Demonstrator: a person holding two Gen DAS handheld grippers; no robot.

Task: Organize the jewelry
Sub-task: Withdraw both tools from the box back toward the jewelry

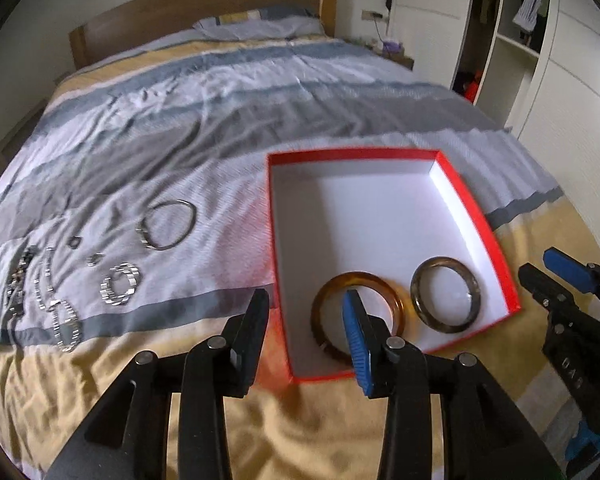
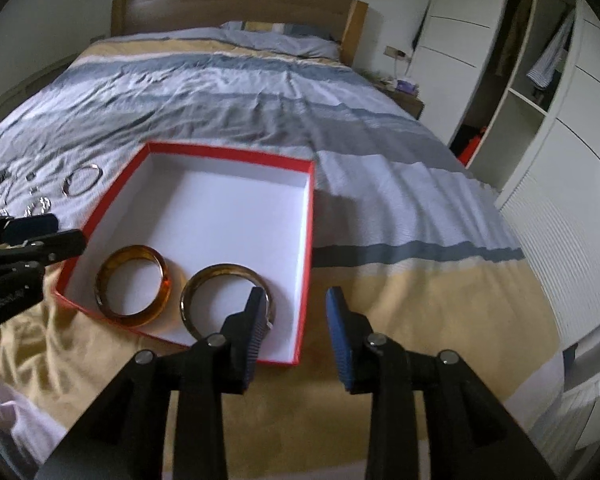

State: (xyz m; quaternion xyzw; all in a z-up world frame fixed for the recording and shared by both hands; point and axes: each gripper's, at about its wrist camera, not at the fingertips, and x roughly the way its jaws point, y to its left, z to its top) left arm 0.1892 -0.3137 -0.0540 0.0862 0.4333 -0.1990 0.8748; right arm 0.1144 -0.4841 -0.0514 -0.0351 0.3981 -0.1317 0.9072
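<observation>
Left wrist view: both bangles, amber [image 1: 358, 316] and dark [image 1: 446, 294], flat near red box's [image 1: 512, 280] front edge; thin silver bangle [image 1: 168, 224] left of box on bedspread [image 1: 260, 92], probably light, rigid, slippery, best pinched across rim; left gripper [image 1: 306, 320] and right gripper [image 2: 294, 320] wide, empty.

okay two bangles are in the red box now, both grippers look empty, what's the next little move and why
Probably swing the open left gripper left toward the silver bangle on the duvet. The amber bangle and brown bangle already lie in the red box, and that silver one is the loose piece nearest the box.
</observation>
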